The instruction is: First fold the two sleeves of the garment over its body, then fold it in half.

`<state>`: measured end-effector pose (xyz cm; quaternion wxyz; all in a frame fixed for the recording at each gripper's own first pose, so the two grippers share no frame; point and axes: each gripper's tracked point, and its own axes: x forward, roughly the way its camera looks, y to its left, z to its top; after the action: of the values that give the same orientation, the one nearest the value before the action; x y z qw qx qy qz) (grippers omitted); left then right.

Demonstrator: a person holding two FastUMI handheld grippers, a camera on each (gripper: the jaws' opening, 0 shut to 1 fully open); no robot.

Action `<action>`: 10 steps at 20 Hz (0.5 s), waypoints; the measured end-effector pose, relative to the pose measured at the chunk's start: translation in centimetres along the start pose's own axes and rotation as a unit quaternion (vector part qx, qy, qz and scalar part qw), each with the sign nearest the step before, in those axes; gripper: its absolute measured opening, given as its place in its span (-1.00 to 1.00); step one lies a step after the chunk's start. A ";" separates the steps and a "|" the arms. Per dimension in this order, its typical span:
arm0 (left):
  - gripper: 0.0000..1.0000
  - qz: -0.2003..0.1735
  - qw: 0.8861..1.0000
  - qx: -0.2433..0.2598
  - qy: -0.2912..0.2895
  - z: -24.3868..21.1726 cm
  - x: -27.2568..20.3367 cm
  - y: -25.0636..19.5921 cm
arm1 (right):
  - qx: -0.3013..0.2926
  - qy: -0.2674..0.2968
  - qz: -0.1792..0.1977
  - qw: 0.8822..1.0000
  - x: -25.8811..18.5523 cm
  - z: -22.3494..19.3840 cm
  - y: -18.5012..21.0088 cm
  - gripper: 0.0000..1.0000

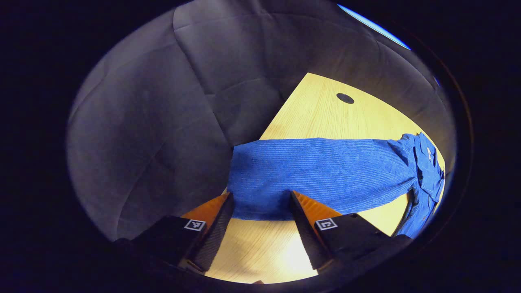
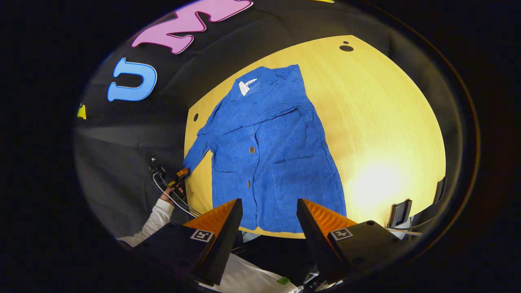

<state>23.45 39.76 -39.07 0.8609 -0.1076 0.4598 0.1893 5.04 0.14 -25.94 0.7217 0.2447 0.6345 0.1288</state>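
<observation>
A: 2 grippers are at work, and both stand wide open with nothing between their fingers. In the left gripper view, the left gripper (image 1: 260, 199) is low over the table (image 1: 325, 114), and the cuff end of the sleeve (image 1: 321, 173) lies just past its fingertips. I cannot tell if the tips already touch the cloth.

B: Why so low there, do you think?

A: My guess is that it lines up with the cuff to take it, because this sleeve lies stretched out to the side, away from the body. It must be folded over the body first.

B: And the right one?

A: In the right gripper view, the right gripper (image 2: 268, 207) hangs higher, near the front edge of the table (image 2: 386, 122), above the hem of the jacket (image 2: 272, 154). It touches nothing. I think it waits there for its turn.

B: Where is the jacket itself?

A: It lies flat on the table, front side up, hem to the near side and collar to the far side. Further off at the side, the other gripper (image 2: 182, 173) and the hand (image 2: 169, 193) that holds it are at the cuff. The opposite sleeve looks already laid over the chest, but I am not sure. The half fold is not yet done.
</observation>
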 end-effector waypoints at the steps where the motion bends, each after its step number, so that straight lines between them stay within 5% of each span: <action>1: 0.25 0.011 1.000 -0.006 0.000 0.1 -0.3 0.9 | -0.002 0.000 -0.001 1.000 -0.1 -0.2 0.0 0.75; 3: -0.48 0.026 1.000 -0.014 0.001 0.2 -0.1 1.3 | -0.005 0.002 -0.009 1.000 -0.4 -0.9 -0.6 0.75; 5: -0.90 0.042 0.999 -0.006 -0.002 0.9 -0.6 0.6 | -0.004 0.006 -0.016 1.000 -0.7 -1.8 -0.8 0.75; 8: -1.00 0.059 0.998 0.010 -0.004 0.7 0.0 0.1 | 0.005 0.002 -0.021 1.000 -1.4 -2.5 -1.5 0.75; 10: -1.00 -0.004 1.000 -0.020 -0.015 1.4 -1.1 -0.6 | 0.014 -0.006 -0.023 1.000 -1.8 -2.6 -2.3 0.75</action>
<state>24.23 39.50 -37.37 0.8663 -0.1242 0.4421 0.1968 1.96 -2.20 -25.79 0.7249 0.2408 0.6373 0.1016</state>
